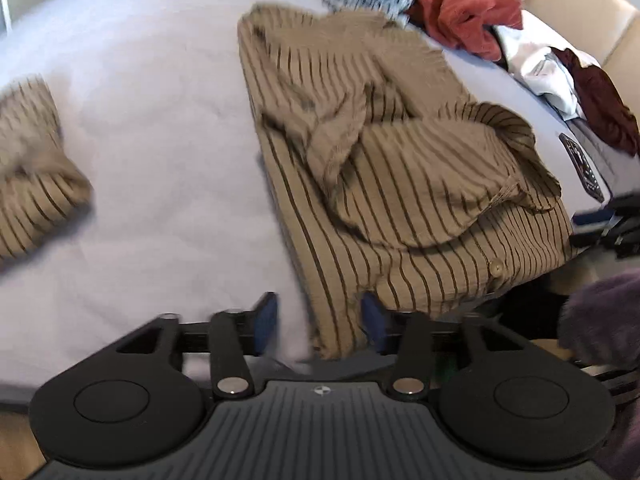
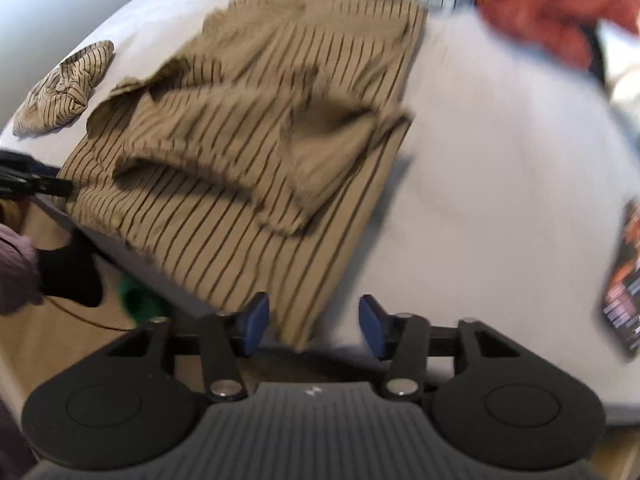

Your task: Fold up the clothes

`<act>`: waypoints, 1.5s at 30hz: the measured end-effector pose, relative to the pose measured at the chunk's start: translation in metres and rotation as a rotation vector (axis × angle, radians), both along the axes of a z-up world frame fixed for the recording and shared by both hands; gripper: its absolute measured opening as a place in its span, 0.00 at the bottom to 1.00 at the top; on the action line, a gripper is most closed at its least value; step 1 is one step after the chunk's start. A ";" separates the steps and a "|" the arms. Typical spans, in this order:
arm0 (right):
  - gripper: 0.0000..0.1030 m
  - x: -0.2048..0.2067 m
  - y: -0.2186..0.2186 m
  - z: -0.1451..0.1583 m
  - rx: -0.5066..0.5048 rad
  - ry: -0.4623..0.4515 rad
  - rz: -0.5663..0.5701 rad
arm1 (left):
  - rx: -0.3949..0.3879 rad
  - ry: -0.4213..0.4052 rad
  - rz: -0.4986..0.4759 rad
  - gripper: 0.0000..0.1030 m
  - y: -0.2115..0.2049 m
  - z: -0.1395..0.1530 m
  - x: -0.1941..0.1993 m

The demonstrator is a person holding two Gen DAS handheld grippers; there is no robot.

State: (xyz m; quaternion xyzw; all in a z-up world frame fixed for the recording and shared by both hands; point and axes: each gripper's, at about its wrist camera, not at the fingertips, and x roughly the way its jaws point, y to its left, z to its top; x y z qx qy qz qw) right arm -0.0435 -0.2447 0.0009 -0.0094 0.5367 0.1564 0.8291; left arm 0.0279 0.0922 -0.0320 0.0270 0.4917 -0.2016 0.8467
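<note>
- The striped tan shirt (image 1: 400, 184) lies on the bed (image 1: 160, 160), partly folded into a long panel with both sleeves laid across its middle. Its near hem hangs at the bed's front edge.
- Long axis: it runs from the near hem away from me toward the far collar end.
- My left claw (image 1: 318, 320) hangs over the shirt's near left corner. The blue pads stand apart, with cloth showing between them but not pinched.
- My right claw (image 2: 308, 322) hangs over the near right corner. It is likewise open and holds nothing; the hem corner shows just inside its left pad.
- Judgement: each claw sits nearest its own corner, so the next fold along the long axis calls for both claws to take the near hem and carry it toward the far end.
- Outward: a second striped garment (image 1: 32, 168) lies bunched to the left, well apart. A pile of unfolded clothes (image 1: 472, 8) sits at the far right.
</note>
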 end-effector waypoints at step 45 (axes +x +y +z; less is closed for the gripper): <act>0.09 0.094 0.084 0.037 -0.439 -0.452 0.289 | 0.367 -0.499 -0.301 0.06 -0.123 0.036 0.070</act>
